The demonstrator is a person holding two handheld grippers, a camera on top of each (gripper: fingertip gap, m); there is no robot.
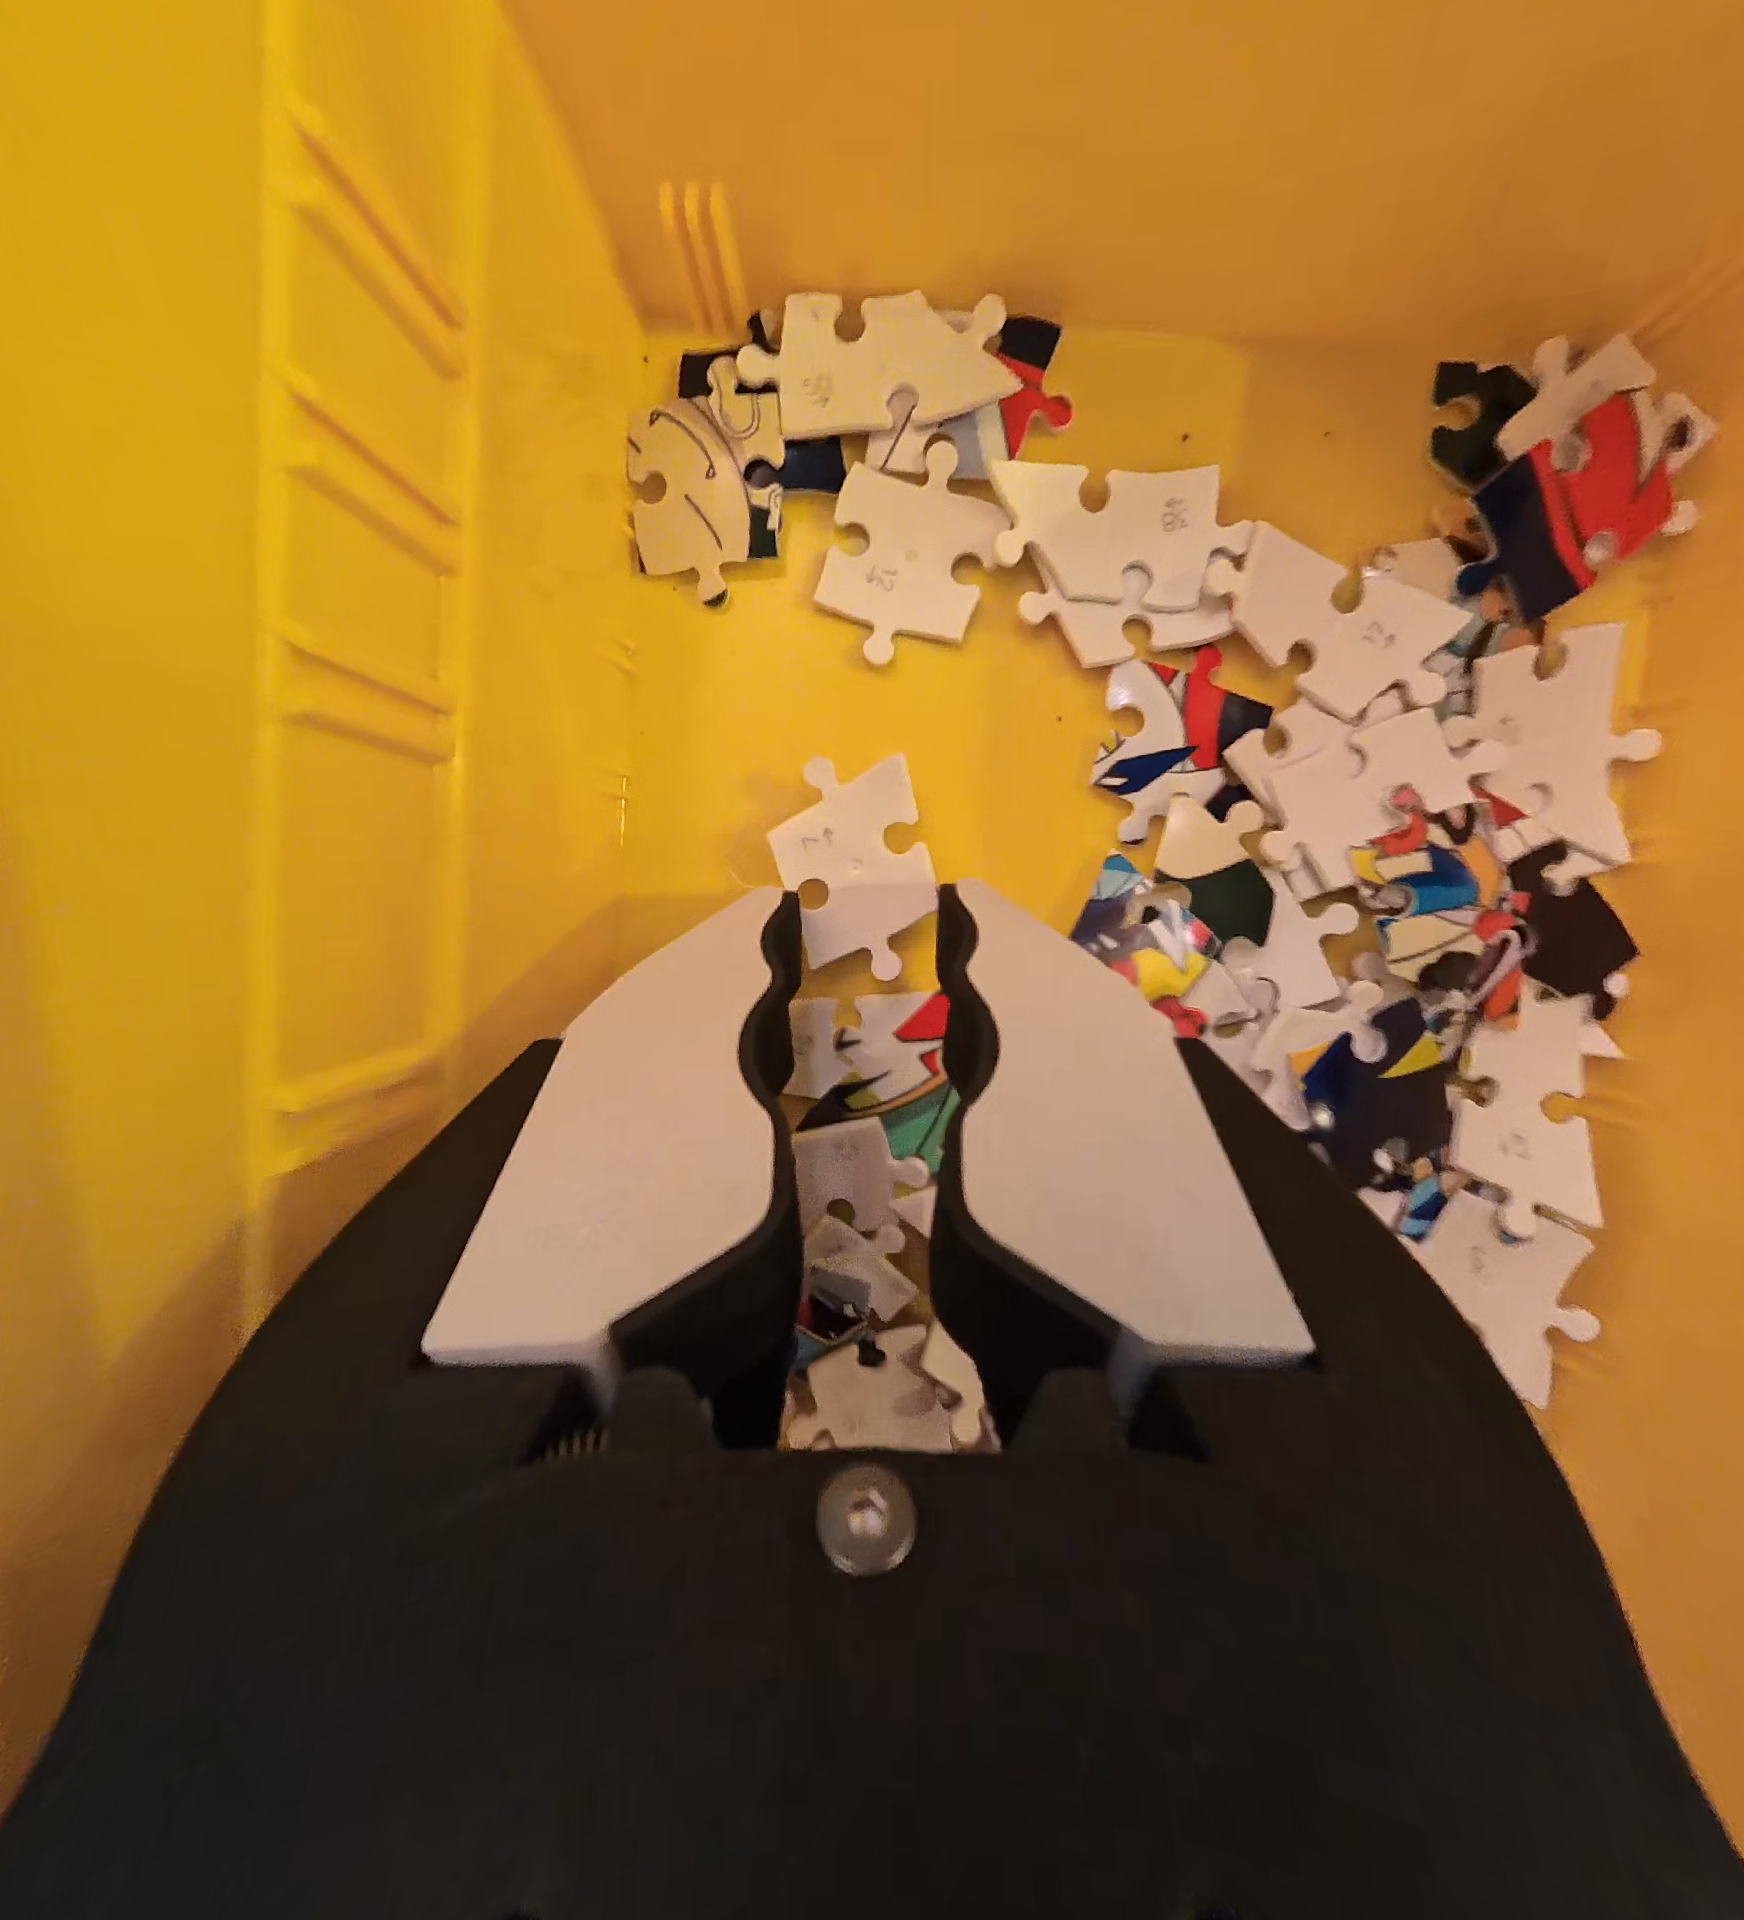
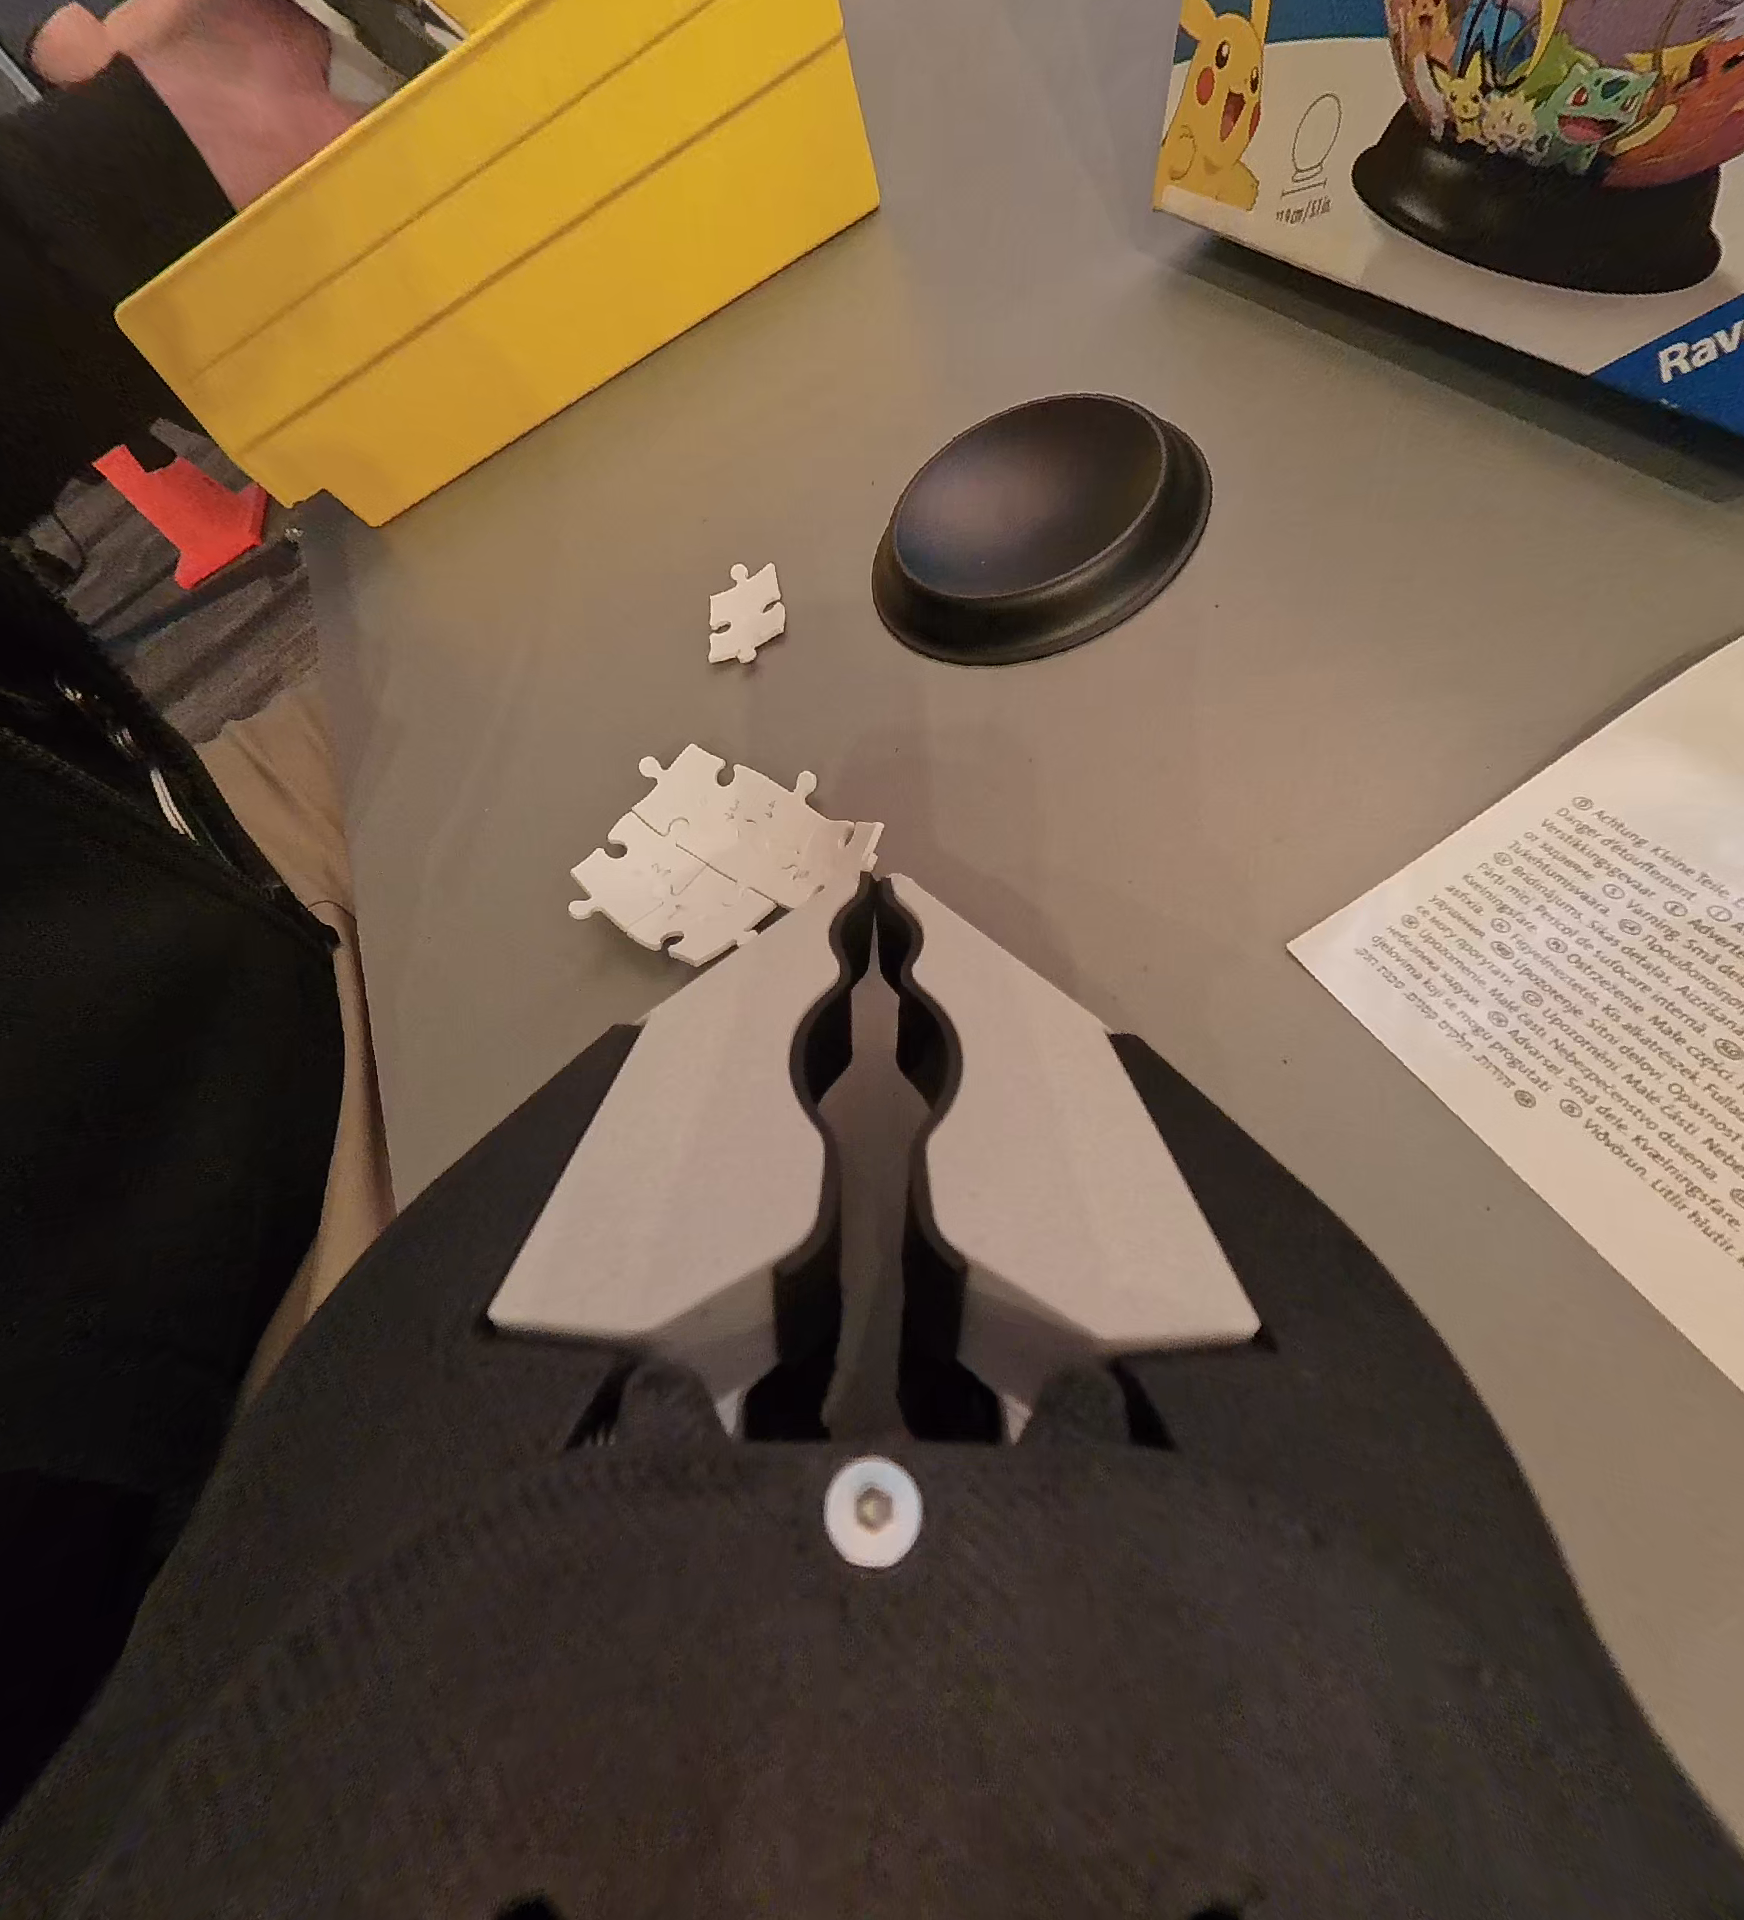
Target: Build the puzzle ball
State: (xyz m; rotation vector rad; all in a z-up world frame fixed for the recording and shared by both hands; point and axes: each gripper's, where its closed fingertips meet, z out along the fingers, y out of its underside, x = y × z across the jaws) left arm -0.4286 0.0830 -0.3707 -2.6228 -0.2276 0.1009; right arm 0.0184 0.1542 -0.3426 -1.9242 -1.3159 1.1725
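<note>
My left gripper [image 1: 873,904] is down inside the yellow bin [image 1: 380,623]. Its fingertips are closed on a white puzzle piece [image 1: 852,842] that lies blank side up and sticks out past the tips. Many loose pieces [image 1: 1367,831], some white side up and some printed, lie on the bin floor to the right and at the back. My right gripper [image 2: 873,888] is shut with nothing between its tips. It hovers just right of a joined patch of white pieces [image 2: 712,862] on the grey table [image 2: 1159,883]. A single white piece [image 2: 745,613] lies beyond the patch.
The black round stand [image 2: 1039,525] sits on the table past the single piece. The yellow bin [image 2: 535,239] stands at the back left, the puzzle box [image 2: 1522,177] at the back right, and a printed leaflet [image 2: 1626,966] at the right. A person in dark clothing [image 2: 68,935] is at the left. Spacing between my two grippers at the tips: around 45 centimeters.
</note>
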